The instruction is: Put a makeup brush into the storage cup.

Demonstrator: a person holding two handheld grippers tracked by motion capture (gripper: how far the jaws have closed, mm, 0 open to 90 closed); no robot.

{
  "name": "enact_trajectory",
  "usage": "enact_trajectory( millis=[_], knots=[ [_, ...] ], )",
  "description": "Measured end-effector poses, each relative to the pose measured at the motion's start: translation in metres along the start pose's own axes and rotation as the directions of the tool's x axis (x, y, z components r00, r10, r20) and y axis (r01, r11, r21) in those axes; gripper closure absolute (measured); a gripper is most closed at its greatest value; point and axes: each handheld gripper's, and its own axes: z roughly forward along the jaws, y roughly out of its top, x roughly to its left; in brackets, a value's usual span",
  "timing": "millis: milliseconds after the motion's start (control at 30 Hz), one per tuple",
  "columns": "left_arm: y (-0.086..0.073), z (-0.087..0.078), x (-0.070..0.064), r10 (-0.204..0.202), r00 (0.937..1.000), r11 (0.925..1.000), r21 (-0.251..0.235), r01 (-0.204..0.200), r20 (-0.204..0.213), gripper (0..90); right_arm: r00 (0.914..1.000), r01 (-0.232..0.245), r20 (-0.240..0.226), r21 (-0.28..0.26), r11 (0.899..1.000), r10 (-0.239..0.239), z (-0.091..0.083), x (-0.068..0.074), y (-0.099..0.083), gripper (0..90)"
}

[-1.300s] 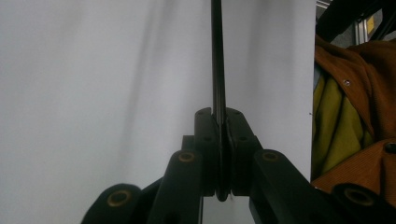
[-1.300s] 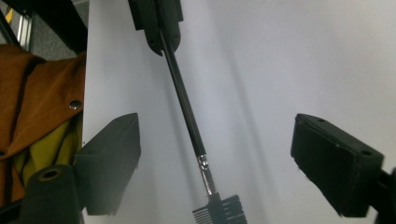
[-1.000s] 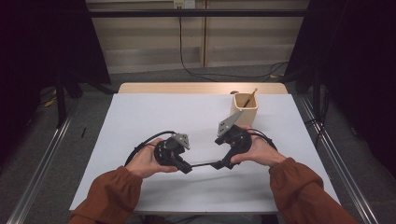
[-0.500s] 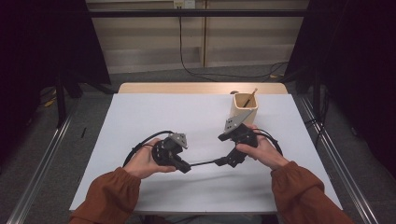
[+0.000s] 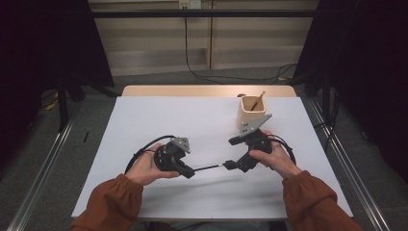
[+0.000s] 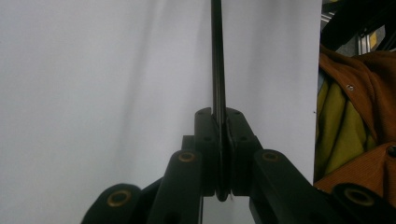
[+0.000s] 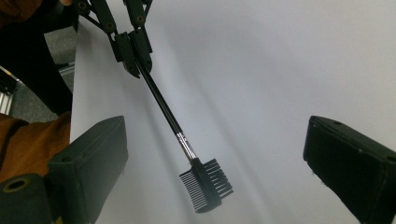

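A thin black eyebrow brush with a comb head [image 7: 205, 186] and a silver ferrule is held just above the white table [image 5: 192, 120]. My left gripper [image 5: 190, 172] is shut on the handle end of the brush [image 6: 217, 56], whose shaft runs straight out from the closed jaws [image 6: 219, 119]. My right gripper [image 5: 232, 154] stands open at the comb end of the brush [image 5: 209, 167]. In the right gripper view the comb head lies between the wide-apart jaws of that gripper [image 7: 217, 140], touching neither. The left gripper [image 7: 133, 51] shows there at upper left.
A pale wooden cup [image 5: 251, 109] with a thin stick [image 5: 259, 100] in it stands just behind the right gripper, near the table's right edge. Brown sleeves come in from the bottom. Dark floor and metal rails surround the table.
The right hand and gripper have shifted a little to the right, away from the left gripper. The left gripper has stayed put, still holding the brush.
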Motion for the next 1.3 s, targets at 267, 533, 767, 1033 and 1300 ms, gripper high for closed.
enact_trajectory(
  millis=[267, 533, 767, 1033, 1300],
  knots=[
    [-0.006, -0.005, 0.002, -0.013, 0.9999, 0.9997, -0.019, 0.013, -0.004, 85.4, 0.9998, -0.012, 0.015, -0.038, 0.999, 0.013, -0.009, 0.001, -0.004, 3.8],
    [-0.011, -0.008, 0.002, -0.017, 0.9998, 0.9989, -0.043, 0.017, -0.012, 85.4, 0.9984, -0.04, 0.039, -0.057, 0.998, 0.042, -0.017, -0.001, -0.016, 4.9],
    [-0.019, -0.015, 0.001, -0.034, 0.9991, 0.9962, -0.081, 0.032, -0.024, 85.4, 0.9961, -0.06, 0.059, -0.102, 0.993, 0.066, -0.029, -0.002, -0.021, 5.0],
    [-0.028, -0.022, 0.002, -0.065, 0.9971, 0.9909, -0.12, 0.06, -0.039, 85.3, 0.9939, -0.062, 0.083, -0.124, 0.99, 0.073, -0.034, -0.002, -0.032, 5.7],
    [-0.037, -0.026, 0.0, -0.075, 0.996, 0.9857, -0.155, 0.066, -0.049, 85.4, 0.9924, -0.063, 0.096, -0.147, 0.987, 0.078, -0.045, 0.003, -0.036, 5.6]
  ],
)
